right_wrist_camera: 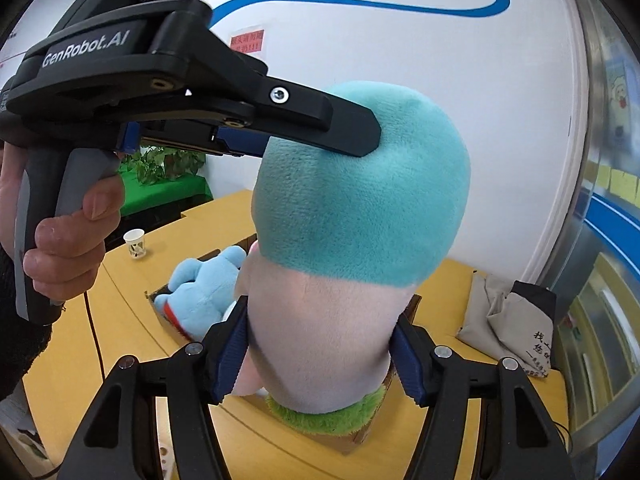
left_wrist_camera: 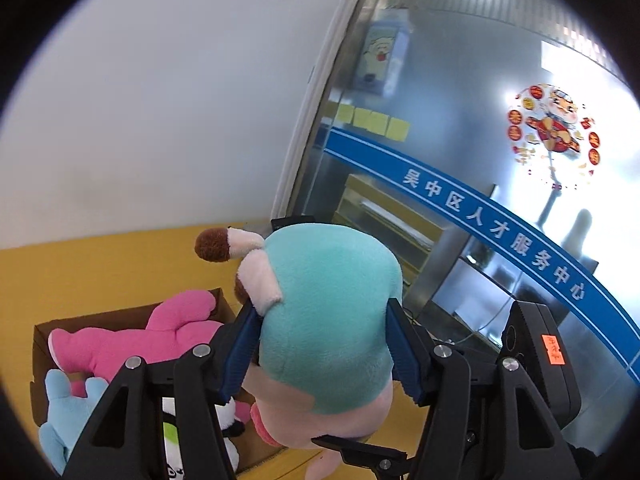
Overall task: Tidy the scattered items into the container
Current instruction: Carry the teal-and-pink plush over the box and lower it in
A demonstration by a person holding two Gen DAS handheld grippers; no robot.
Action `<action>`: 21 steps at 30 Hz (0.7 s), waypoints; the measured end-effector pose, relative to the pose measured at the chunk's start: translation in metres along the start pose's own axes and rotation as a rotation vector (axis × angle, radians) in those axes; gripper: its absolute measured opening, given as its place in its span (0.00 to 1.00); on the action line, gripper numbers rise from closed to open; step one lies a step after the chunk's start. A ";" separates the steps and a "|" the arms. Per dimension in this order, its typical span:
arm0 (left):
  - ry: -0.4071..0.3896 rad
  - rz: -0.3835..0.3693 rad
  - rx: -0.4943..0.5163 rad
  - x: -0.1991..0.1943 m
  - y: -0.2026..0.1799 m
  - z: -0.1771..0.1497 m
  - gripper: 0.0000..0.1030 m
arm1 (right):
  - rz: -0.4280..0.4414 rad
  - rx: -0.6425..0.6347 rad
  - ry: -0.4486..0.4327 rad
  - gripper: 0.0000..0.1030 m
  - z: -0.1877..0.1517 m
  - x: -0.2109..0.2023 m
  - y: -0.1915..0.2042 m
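Left wrist view: my left claw is clamped on the teal plush toy, above the cardboard box. Right wrist view: my right claw squeezes its pink body, over the box on the bench.

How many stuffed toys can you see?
4, maybe more hidden. The teal toy is held up by both grippers. The pink toy, the blue toy and a black-and-white toy lie in the box.
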State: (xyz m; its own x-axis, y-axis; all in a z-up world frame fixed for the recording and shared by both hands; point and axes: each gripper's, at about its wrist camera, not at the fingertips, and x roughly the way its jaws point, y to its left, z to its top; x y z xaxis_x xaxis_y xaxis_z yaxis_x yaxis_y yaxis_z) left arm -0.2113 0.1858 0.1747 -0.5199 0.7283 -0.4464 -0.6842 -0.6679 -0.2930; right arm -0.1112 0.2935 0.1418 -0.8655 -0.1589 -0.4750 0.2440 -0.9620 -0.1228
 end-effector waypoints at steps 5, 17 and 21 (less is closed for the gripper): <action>0.066 0.021 -0.037 0.045 0.029 -0.013 0.58 | 0.035 0.045 0.038 0.67 -0.013 0.046 -0.027; 0.307 0.071 -0.137 0.150 0.075 -0.083 0.58 | 0.094 0.174 0.197 0.67 -0.106 0.149 -0.068; 0.333 0.057 -0.120 0.154 0.079 -0.096 0.58 | 0.095 0.179 0.263 0.67 -0.128 0.164 -0.068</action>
State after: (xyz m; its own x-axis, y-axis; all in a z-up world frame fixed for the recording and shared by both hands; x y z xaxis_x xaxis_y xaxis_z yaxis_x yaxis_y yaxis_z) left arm -0.2963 0.2309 0.0018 -0.3469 0.6128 -0.7101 -0.5836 -0.7337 -0.3480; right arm -0.2139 0.3609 -0.0397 -0.6944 -0.2095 -0.6884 0.2175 -0.9730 0.0767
